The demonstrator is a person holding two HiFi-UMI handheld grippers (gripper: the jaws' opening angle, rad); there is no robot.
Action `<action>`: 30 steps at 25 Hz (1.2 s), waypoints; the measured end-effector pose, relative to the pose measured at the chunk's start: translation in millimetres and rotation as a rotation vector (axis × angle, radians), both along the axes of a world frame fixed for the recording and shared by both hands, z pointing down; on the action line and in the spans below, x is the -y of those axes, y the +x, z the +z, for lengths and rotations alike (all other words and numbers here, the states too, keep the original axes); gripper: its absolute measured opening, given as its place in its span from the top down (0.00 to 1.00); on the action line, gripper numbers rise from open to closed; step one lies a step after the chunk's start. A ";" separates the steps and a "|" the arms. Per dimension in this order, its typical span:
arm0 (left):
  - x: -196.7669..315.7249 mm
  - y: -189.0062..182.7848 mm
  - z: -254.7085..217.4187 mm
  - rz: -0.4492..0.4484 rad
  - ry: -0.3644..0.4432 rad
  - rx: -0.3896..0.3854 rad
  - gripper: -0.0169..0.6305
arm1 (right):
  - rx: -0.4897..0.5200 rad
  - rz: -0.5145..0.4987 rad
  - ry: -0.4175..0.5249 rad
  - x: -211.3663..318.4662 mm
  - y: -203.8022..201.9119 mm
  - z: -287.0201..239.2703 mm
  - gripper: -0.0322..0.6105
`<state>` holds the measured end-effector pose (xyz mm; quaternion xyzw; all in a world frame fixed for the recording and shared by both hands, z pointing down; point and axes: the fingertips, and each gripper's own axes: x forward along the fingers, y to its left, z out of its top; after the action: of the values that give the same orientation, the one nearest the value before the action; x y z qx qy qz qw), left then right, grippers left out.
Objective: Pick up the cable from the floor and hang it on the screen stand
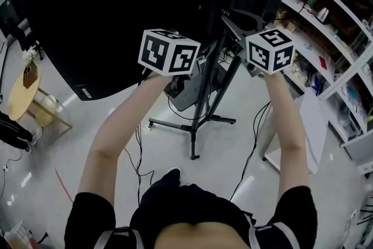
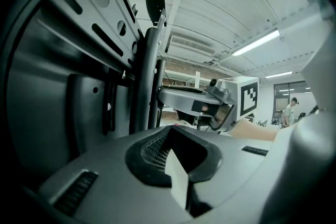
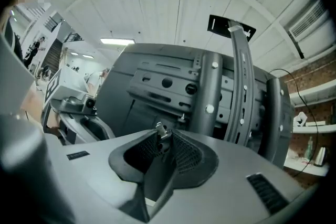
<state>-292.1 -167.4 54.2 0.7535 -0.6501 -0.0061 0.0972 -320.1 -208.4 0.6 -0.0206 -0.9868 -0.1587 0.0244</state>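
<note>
Right claw, in its own view, pinches a thin metal-tipped end that I take for the cable, just before the slotted bracket of the screen stand. Left claw, in its view, has its jaws pressed together into a pale wedge beside the stand's post. From my head view, both arms reach up at the black screen. The cable hangs under the right forearm toward the floor. Shelves on the right hold small clutter.

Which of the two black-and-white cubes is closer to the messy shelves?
The right cube. It is up near the white shelves at the picture's right, while the left cube sits in front of the big black screen.
</note>
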 end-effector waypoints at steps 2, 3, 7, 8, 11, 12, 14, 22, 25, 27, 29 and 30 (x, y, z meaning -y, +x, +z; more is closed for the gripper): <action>5.2 -4.8 -20.5 0.000 0.024 -0.002 0.97 | 0.016 0.001 0.015 4.7 -2.5 -20.0 0.80; 8.1 -8.1 -29.7 -0.004 0.035 -0.002 0.97 | 0.022 0.000 0.020 6.5 -3.7 -28.9 0.80; 18.6 -15.0 -61.7 0.000 0.087 -0.007 0.97 | 0.039 -0.015 0.048 10.3 -9.5 -57.5 0.80; 21.0 -14.8 -68.6 0.003 0.098 0.000 0.97 | 0.042 -0.017 0.062 11.2 -10.6 -64.1 0.80; 28.6 -14.3 -89.9 0.012 0.127 0.021 0.97 | 0.069 -0.032 0.086 12.9 -12.7 -90.1 0.80; 30.9 -14.5 -97.7 0.016 0.139 0.022 0.97 | 0.080 -0.038 0.093 13.2 -13.6 -99.9 0.80; 34.9 -16.0 -113.4 0.021 0.163 0.027 0.97 | 0.098 -0.046 0.115 14.7 -16.2 -118.8 0.80; 43.8 -17.4 -169.1 0.020 0.227 0.057 0.97 | 0.160 -0.090 0.168 21.1 -18.8 -192.6 0.80; 44.0 -30.7 -184.9 -0.008 0.237 0.056 0.97 | 0.163 -0.095 0.178 23.3 -31.2 -214.7 0.80; 44.3 -38.3 -194.5 -0.028 0.245 0.062 0.97 | 0.171 -0.100 0.186 23.2 -36.9 -228.6 0.80; 45.3 -44.8 -203.4 -0.043 0.252 0.064 0.97 | 0.177 -0.106 0.198 22.5 -41.2 -240.3 0.80; 45.8 -48.1 -207.9 -0.049 0.259 0.063 0.97 | 0.178 -0.108 0.204 22.3 -43.6 -245.0 0.80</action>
<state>-340.2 -213.2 -153.8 0.7433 -0.6650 -0.0686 -0.0214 -363.7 -230.7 -244.4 -0.0569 -0.9613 -0.2604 -0.0698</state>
